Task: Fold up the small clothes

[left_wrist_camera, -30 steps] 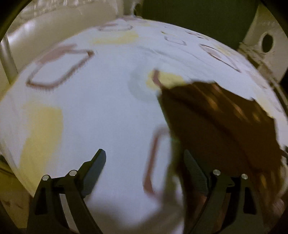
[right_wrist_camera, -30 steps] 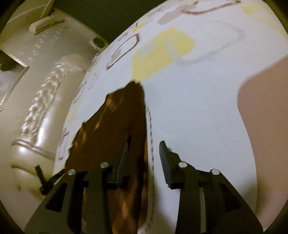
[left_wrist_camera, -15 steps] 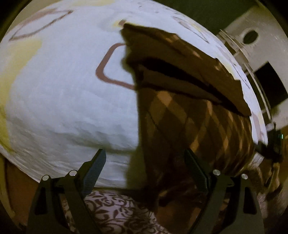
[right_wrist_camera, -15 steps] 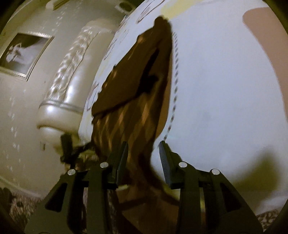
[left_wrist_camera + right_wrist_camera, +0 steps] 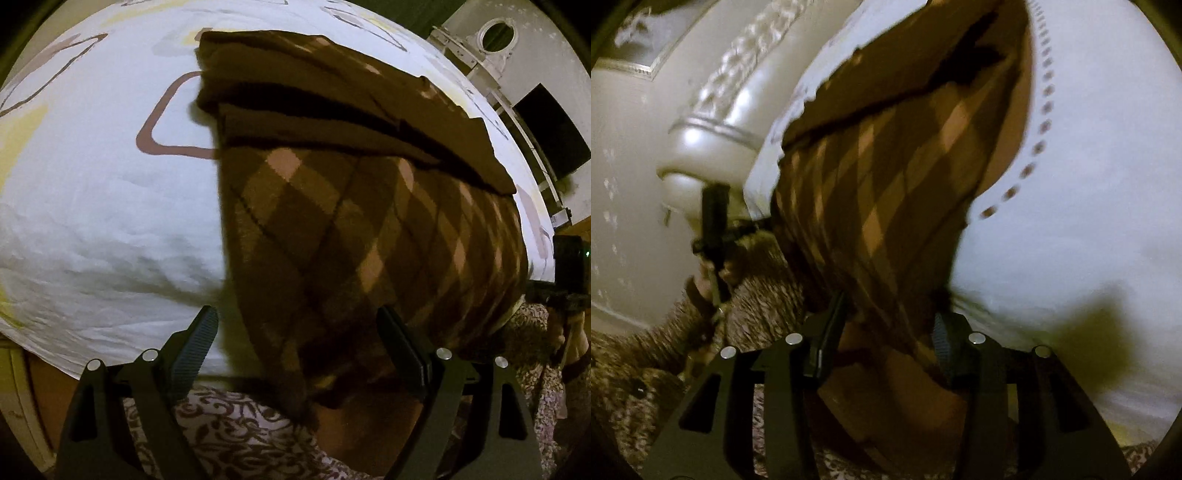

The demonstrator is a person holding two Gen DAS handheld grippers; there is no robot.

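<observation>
Left wrist view, read from the left: white bedsheet with pale yellow patches and brown outlined rounded squares [image 5: 110,206] covers the mattress. Right of centre lies the brown knitted garment with a tan and dark diamond pattern [image 5: 362,229], its lower end draped over the near edge of the bed. Top part is plain dark brown, folded across the patterned body in flat overlapping layers – edges fairly straight. Left gripper [image 5: 299,332] has its black fingers spread wide and closing slightly; the garment's hanging edge sits between them, nearer the right finger, and the left pad is clear of the cloth. Far right: the other black gripper at the bed's corner, above a floral patterned carpet [image 5: 236,435].

Right wrist view, from the left: cream padded headboard [image 5: 713,122], then the left tool in a hand [image 5: 713,280]. Centre – the same garment runs diagonally down to the right gripper [image 5: 886,314], whose jaws are opening, with the cloth's hanging end between the fingers; blur hides whether the pads touch it. Sheet with a dotted brown line on the right.
</observation>
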